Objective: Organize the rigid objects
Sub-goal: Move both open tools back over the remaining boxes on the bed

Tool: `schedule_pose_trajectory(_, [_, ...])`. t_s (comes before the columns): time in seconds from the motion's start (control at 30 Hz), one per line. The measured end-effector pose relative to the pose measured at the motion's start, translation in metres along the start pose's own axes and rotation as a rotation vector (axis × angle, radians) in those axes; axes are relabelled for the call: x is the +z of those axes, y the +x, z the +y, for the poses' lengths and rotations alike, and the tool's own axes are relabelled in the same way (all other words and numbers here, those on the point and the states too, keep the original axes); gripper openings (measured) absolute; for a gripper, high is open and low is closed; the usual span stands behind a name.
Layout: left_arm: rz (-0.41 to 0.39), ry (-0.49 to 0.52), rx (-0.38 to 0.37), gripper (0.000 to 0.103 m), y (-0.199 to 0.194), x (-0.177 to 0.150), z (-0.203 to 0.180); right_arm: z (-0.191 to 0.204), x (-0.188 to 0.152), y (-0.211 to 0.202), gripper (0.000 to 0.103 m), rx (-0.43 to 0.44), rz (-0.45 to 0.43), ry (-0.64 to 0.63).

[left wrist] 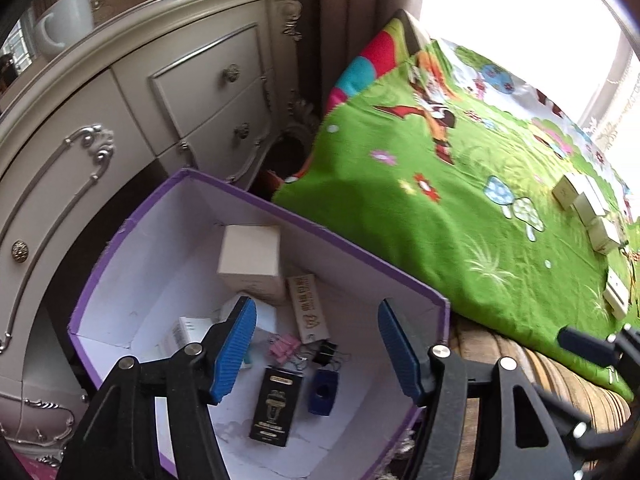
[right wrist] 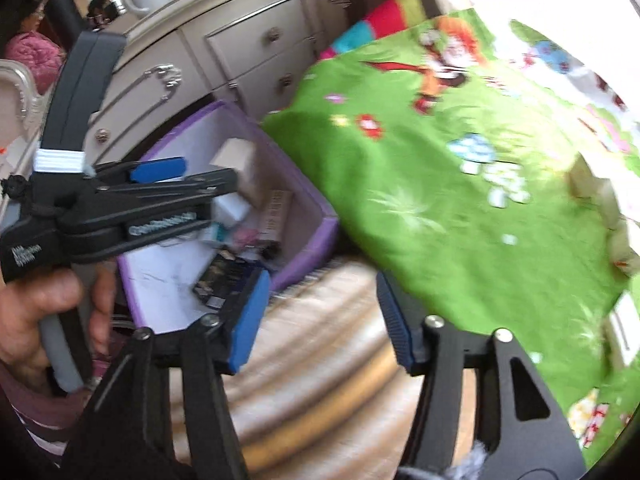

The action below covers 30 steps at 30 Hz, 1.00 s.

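Both claws stand wide with nothing between their blue ribbed pads: the left claw (left wrist: pixel 318 354) hangs over the open purple-rimmed white cardboard box (left wrist: pixel 332 236), the right claw (right wrist: pixel 320 320) over the striped beige bed edge just beside it. In the box lie a plain white carton (left wrist: pixel 250 258), a black packet with gold print (left wrist: pixel 276 412), a small blue plastic sharpener-like block (left wrist: pixel 323 392), pink binder clips (left wrist: pixel 285 347), a black binder clip (left wrist: pixel 326 352) and a narrow tan label strip (left wrist: pixel 310 308) with writing too small to read. Still to be sorted, several small cream cartons (left wrist: pixel 588 204) sit well apart on the green cartoon-print bedspread (left wrist: pixel 400 208). These cartons look light, stiff and thin-walled, likely to dent under hard squeezing; I judge a gentle hold across two flat opposite faces, near the middle, safest. The gold print on the black packet cannot be made out
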<state>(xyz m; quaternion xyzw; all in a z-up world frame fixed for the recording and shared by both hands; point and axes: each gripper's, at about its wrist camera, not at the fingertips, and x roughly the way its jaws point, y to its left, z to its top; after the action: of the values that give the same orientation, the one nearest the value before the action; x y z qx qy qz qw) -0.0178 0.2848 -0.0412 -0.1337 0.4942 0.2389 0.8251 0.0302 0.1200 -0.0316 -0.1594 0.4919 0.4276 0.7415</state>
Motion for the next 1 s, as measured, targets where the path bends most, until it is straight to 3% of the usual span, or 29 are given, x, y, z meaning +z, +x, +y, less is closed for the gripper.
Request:
schedule_pose_trajectory(0.17, [0.002,0.039,-0.019,0.064,0.0,0.0,-0.019,-0.038,-0.011,-0.012,0.076,-0.099,-0.017,0.026])
schedule_pose_trajectory(0.47, [-0.007,0.089,-0.062,0.071,-0.007,0.006,-0.044,-0.119,-0.033,-0.03,0.084,-0.199,0.012,0.046])
schedule_pose_trajectory(0.7, [-0.003,0.121,-0.119,0.073,-0.009,0.009,-0.065,-0.206,-0.057,-0.048,0.087,-0.338,0.085,-0.002])
schedule_pose_trajectory(0.87, [-0.016,0.194,-0.164,0.077,-0.017,0.013,-0.094,-0.254,-0.067,-0.05,0.089,-0.372,0.125,0.007])
schedule_pose_trajectory(1.0, [-0.027,0.242,-0.186,0.077,-0.022,0.017,-0.115,-0.272,-0.073,-0.044,0.091,-0.329,0.154,0.01])
